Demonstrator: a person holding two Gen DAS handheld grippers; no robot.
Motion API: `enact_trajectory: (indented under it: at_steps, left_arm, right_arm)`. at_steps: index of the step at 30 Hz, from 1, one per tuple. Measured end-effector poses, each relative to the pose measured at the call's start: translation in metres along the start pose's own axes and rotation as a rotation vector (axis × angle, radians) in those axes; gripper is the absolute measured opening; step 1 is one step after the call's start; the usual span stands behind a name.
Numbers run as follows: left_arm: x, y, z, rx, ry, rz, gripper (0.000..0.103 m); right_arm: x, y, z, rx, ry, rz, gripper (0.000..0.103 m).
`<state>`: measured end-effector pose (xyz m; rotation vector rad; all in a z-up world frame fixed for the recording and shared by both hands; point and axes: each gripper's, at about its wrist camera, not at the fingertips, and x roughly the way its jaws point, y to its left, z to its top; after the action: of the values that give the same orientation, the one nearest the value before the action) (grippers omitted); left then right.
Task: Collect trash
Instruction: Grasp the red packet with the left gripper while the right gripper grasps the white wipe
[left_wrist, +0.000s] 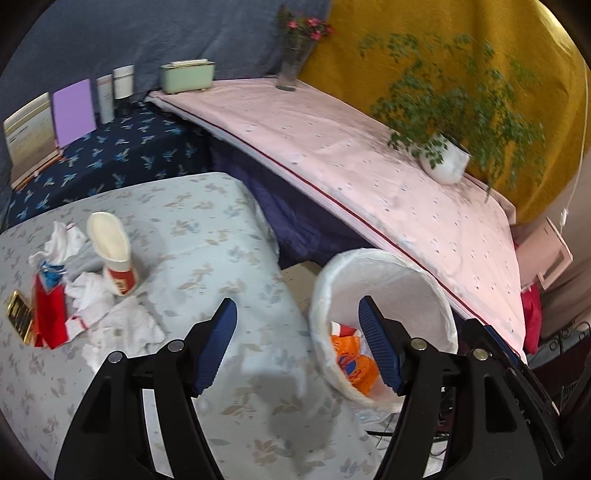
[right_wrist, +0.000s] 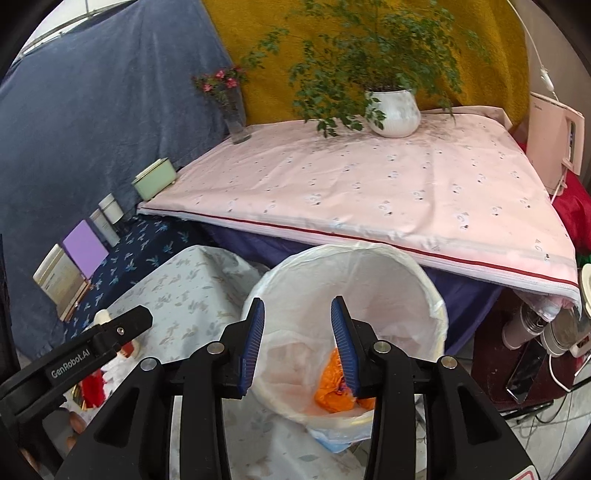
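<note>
A white-lined trash bin (left_wrist: 384, 280) (right_wrist: 347, 266) stands beside the leaf-patterned table (left_wrist: 192, 229), with an orange wrapper (left_wrist: 356, 363) (right_wrist: 332, 387) lying inside. My left gripper (left_wrist: 297, 341) is open and empty over the table's edge, next to the bin. My right gripper (right_wrist: 297, 334) hangs open and empty above the bin's mouth. On the table's left lie crumpled white tissues (left_wrist: 62, 240), a tipped paper cup (left_wrist: 112, 254), a red packet (left_wrist: 50, 314), a gold box (left_wrist: 18, 317) and a white cloth (left_wrist: 125, 328). The left gripper's body (right_wrist: 77, 354) shows at the left of the right wrist view.
A pink-covered table (right_wrist: 369, 199) behind the bin carries a potted plant (right_wrist: 395, 110) and a flower vase (right_wrist: 234, 110). A dark blue shelf (left_wrist: 110, 155) holds a purple card, canisters and a green box (left_wrist: 186, 75). Cables and devices lie on the floor at right (right_wrist: 532, 369).
</note>
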<state>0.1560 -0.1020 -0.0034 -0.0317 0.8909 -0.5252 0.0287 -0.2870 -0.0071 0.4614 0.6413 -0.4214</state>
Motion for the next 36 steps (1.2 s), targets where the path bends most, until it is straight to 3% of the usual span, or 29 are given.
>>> enact_trajectory:
  at_steps: [10, 21, 29, 36]
  left_arm:
    - [-0.041, 0.078, -0.005, -0.132, -0.058, 0.125, 0.071]
    - [-0.067, 0.180, -0.024, -0.288, -0.049, 0.255, 0.071]
    - [-0.077, 0.239, -0.041, -0.386, -0.035, 0.299, 0.071]
    - [-0.076, 0.273, -0.055, -0.407, -0.011, 0.332, 0.071]
  right_arm:
    - [-0.007, 0.073, -0.017, -0.101, 0.020, 0.092, 0.038]
    - [0.001, 0.149, -0.048, -0.206, 0.077, 0.173, 0.038]
    - [0.016, 0.194, -0.076, -0.276, 0.132, 0.207, 0.038]
    - [0.033, 0.227, -0.100, -0.328, 0.185, 0.221, 0.038]
